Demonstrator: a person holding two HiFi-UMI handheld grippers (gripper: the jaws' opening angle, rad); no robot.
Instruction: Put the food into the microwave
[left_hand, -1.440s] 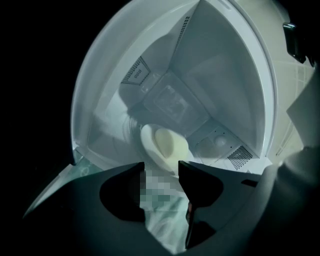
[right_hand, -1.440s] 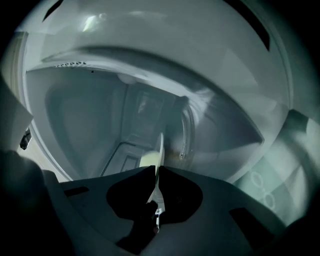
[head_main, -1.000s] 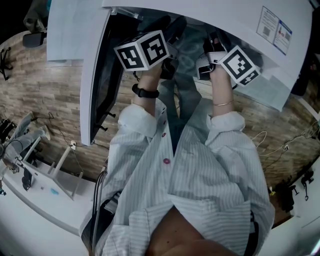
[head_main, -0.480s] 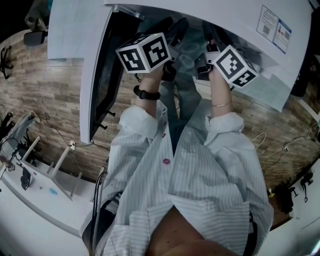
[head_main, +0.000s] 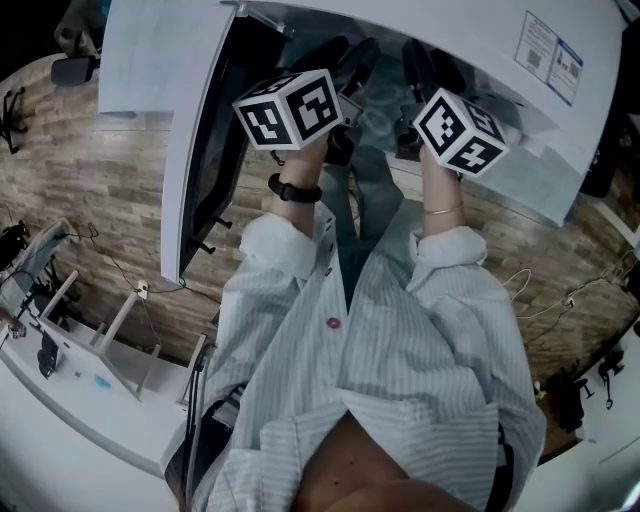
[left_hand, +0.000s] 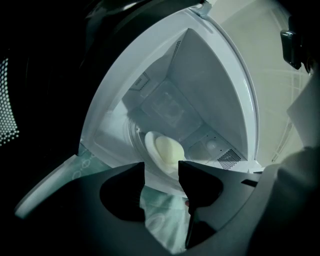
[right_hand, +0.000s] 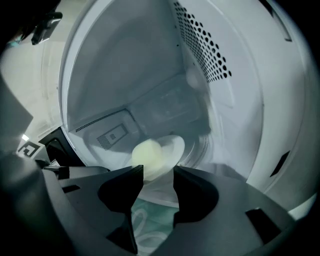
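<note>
A pale yellow bun (left_hand: 170, 151) lies on a white plate (left_hand: 150, 145) on the turntable inside the open white microwave (head_main: 470, 45). In the right gripper view the bun (right_hand: 148, 154) and plate (right_hand: 175, 149) sit just beyond the jaws. My right gripper (right_hand: 158, 175) is opening its jaws; the plate's near rim shows in the gap and the pads do not press on it. My left gripper (left_hand: 161, 172) is held at the microwave's mouth, open, with nothing gripped. In the head view both grippers, left (head_main: 350, 62) and right (head_main: 418, 68), reach into the cavity.
The microwave door (head_main: 195, 150) stands swung open at the left. A teal patterned cloth (right_hand: 150, 225) lies below the opening. The cavity's perforated wall (right_hand: 205, 45) is at the right. A white table with a rack (head_main: 90, 370) stands at the lower left, on wood-look floor (head_main: 90, 200).
The right gripper has rolled about its own line, its marker cube turning, and its jaws have spread apart. The left gripper has hardly moved.
</note>
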